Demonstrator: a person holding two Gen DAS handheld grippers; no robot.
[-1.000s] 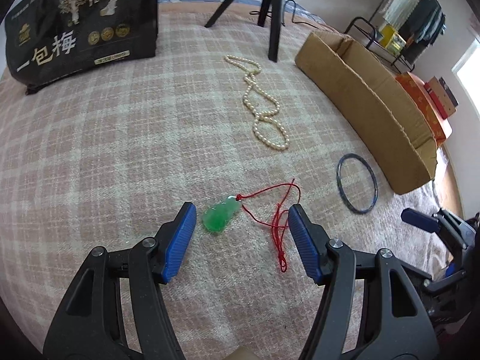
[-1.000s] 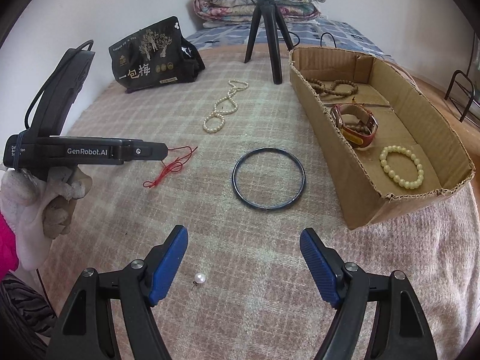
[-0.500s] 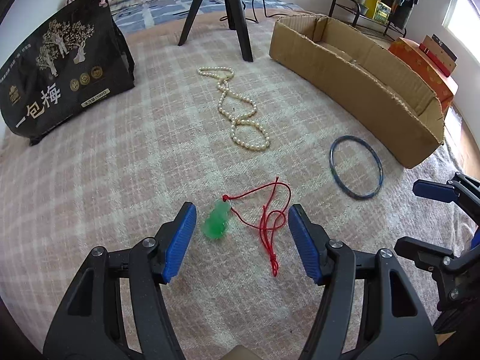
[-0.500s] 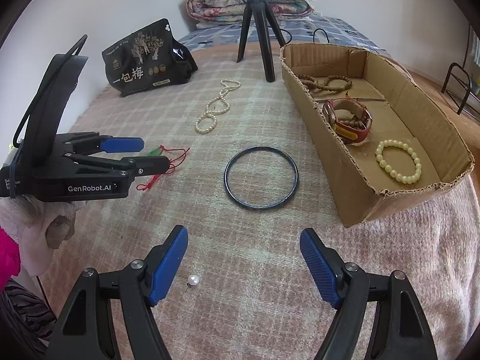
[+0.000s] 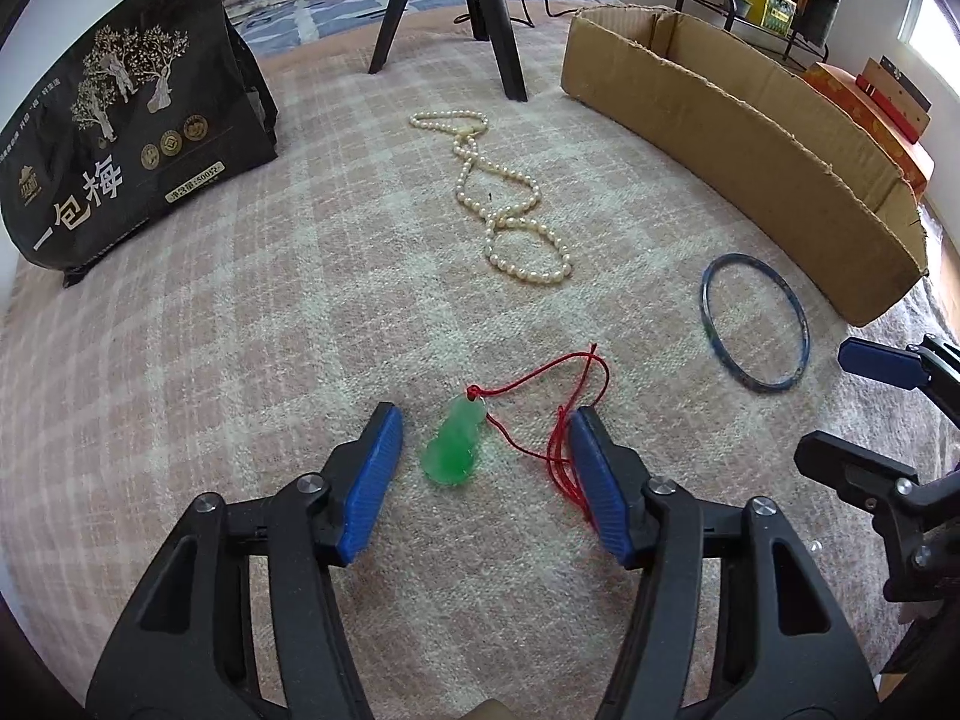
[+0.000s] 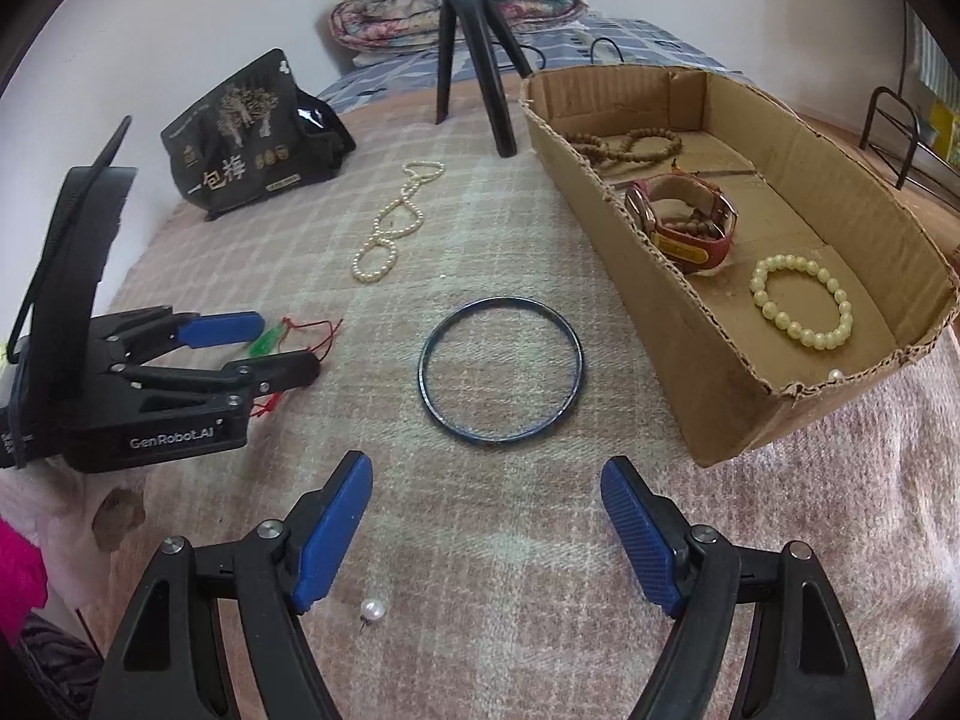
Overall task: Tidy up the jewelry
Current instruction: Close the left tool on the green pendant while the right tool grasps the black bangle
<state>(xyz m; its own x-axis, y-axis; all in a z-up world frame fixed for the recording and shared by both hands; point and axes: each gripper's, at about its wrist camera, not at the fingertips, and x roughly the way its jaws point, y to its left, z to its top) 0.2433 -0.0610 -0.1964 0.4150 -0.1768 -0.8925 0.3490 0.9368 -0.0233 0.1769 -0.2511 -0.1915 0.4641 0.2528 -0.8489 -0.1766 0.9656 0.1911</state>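
Note:
A green jade pendant [image 5: 454, 443] on a red cord [image 5: 555, 414] lies on the plaid blanket between the open jaws of my left gripper [image 5: 483, 450], which is low over it; both show in the right wrist view, pendant [image 6: 266, 340] and gripper [image 6: 264, 342]. My right gripper [image 6: 486, 516] is open and empty, just short of a dark blue bangle [image 6: 500, 377]. A pearl necklace [image 5: 501, 192] lies farther back. A cardboard box [image 6: 690, 324] on the right holds a bead bracelet [image 6: 804, 300], a red watch [image 6: 690, 222] and brown beads.
A single pearl stud [image 6: 372, 608] lies by my right gripper's left finger. A black snack bag [image 5: 114, 138] stands at the back left. A black tripod [image 6: 474, 60] stands behind the necklace. Folded quilts lie at the far wall.
My left gripper has swung and moved down and forward so the pendant now lies between its jaws. My right gripper has crept slightly toward the bangle. Nothing has been grasped.

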